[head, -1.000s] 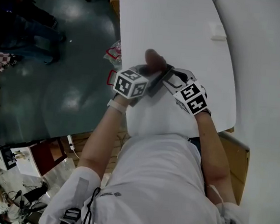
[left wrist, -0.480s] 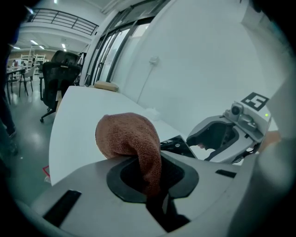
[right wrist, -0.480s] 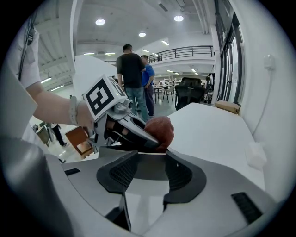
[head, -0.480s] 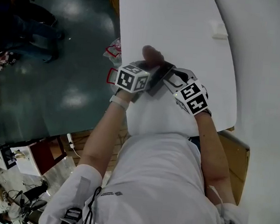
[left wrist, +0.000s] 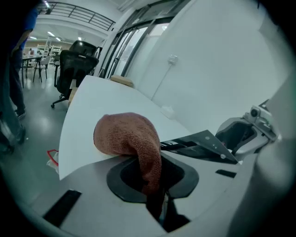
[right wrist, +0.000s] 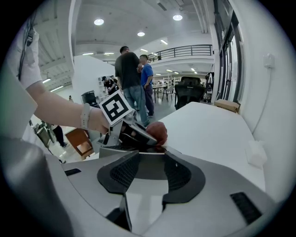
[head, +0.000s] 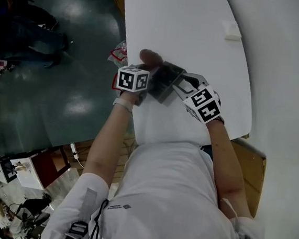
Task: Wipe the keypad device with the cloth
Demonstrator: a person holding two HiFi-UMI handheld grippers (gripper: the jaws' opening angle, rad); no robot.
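Left hand-held gripper (left wrist: 152, 173) pinches the cloth (left wrist: 127, 134) over the keypad device (head: 166, 81). Right hand-held gripper (right wrist: 149, 162), jaws just closing, seems to clamp it steady for wiping.

Open-plan office hall, mezzanine railing (right wrist: 185, 48), black office chair (left wrist: 76, 60), round ceiling lights (right wrist: 97, 21), long white table (head: 185, 25), glossy floor (head: 62, 97)

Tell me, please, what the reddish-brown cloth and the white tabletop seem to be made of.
The reddish-brown cloth looks like terry or microfibre: its surface shows a nubby pile and it droops softly. The white tabletop seems laminate or painted board, smooth and matte; no grain shows, so this is uncertain.
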